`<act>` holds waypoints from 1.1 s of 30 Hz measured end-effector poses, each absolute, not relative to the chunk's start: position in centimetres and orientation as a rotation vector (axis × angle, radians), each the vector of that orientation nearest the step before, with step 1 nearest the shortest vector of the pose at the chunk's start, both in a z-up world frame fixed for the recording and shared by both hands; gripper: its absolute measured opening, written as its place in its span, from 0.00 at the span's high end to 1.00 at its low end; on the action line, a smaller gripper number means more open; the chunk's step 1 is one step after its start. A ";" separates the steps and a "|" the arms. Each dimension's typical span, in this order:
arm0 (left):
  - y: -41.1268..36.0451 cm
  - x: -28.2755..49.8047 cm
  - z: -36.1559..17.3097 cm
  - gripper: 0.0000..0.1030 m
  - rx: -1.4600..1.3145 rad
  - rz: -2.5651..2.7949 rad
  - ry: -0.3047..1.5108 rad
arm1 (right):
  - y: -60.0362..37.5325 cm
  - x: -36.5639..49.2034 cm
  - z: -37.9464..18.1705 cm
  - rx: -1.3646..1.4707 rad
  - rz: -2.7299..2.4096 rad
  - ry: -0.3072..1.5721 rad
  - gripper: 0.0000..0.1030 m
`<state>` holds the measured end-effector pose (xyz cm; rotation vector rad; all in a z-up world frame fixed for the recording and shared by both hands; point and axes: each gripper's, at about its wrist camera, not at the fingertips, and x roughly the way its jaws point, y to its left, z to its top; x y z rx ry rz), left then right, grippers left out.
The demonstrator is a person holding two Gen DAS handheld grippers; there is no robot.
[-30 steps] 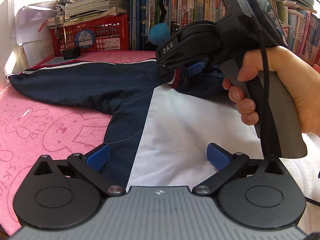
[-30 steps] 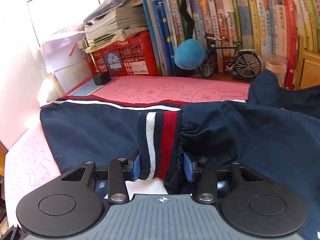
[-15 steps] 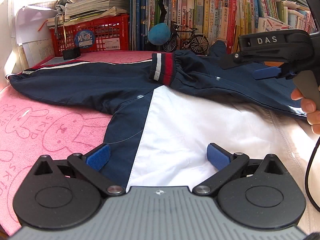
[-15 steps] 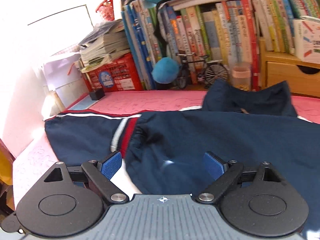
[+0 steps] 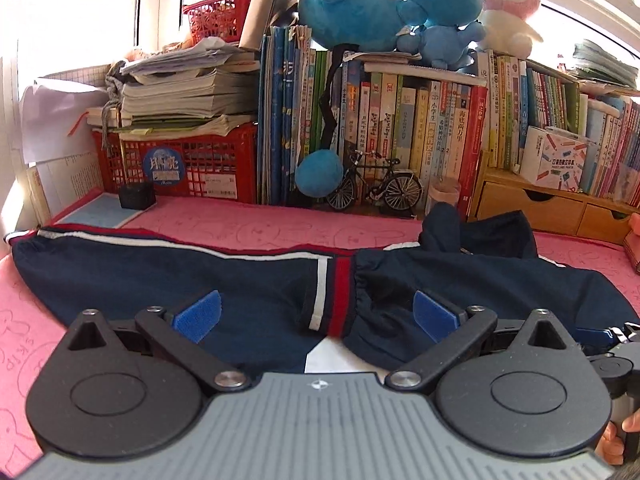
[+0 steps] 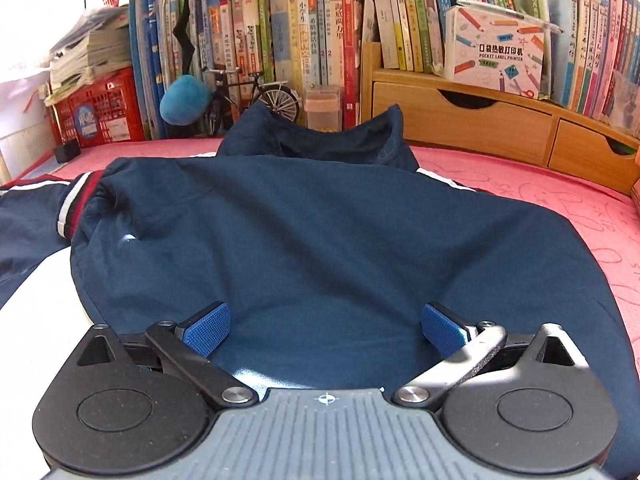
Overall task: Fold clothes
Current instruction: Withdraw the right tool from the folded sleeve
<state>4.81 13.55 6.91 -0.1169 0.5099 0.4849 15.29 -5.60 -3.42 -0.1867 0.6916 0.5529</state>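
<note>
Right gripper (image 6: 326, 326) has let go of the striped cuff (image 5: 334, 294), sleeve now folded across jacket (image 6: 300, 240); both grippers, left gripper (image 5: 316, 314) included, spread and empty.

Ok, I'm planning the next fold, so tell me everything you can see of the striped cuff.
The striped cuff is ribbed knit, banded navy, white and red, ending a gathered navy sleeve. It lies folded inward across the jacket's body, on navy fabric, its lower end near the white panel. Neither tongs touch it; both are open.
</note>
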 end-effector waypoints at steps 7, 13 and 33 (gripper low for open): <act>13.8 9.3 4.0 0.00 -0.049 0.516 0.600 | -5.5 15.4 -3.3 -0.183 0.555 0.695 0.00; 14.2 10.6 1.5 0.00 -0.013 0.531 0.646 | -5.6 15.4 -3.3 -0.182 0.556 0.696 0.00; 16.3 11.7 -1.0 0.00 -0.102 0.512 0.697 | -22.3 14.1 -1.4 -0.088 0.136 0.647 0.00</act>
